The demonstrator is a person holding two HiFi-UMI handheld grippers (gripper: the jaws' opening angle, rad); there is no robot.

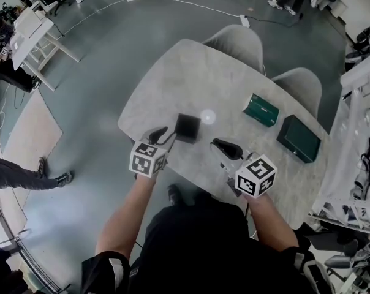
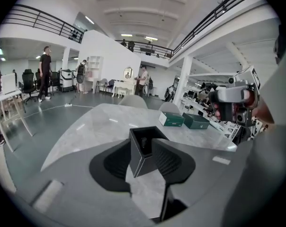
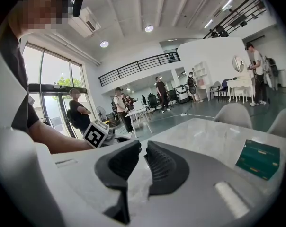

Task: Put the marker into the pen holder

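Observation:
The black square pen holder point(image 1: 187, 127) stands near the front edge of the pale marble table point(image 1: 191, 72). In the left gripper view a dark marker point(image 2: 144, 143) stands inside the pen holder point(image 2: 139, 162). My left gripper point(image 1: 162, 133) is just to the holder's left, and its jaws are spread wide. The holder shows in the gap of the left gripper point(image 2: 140, 145), and the pads do not press on it. My right gripper point(image 1: 220, 144) hovers to the holder's right with its jaws nearly together and nothing between them. The right gripper point(image 3: 142, 148) points across the table.
Two dark green boxes point(image 1: 261, 109) point(image 1: 299, 138) lie on the table's far right. Two grey chairs point(image 1: 237, 41) point(image 1: 301, 81) stand behind the table. Several people stand about the hall, and white racks point(image 1: 362, 103) are at the right.

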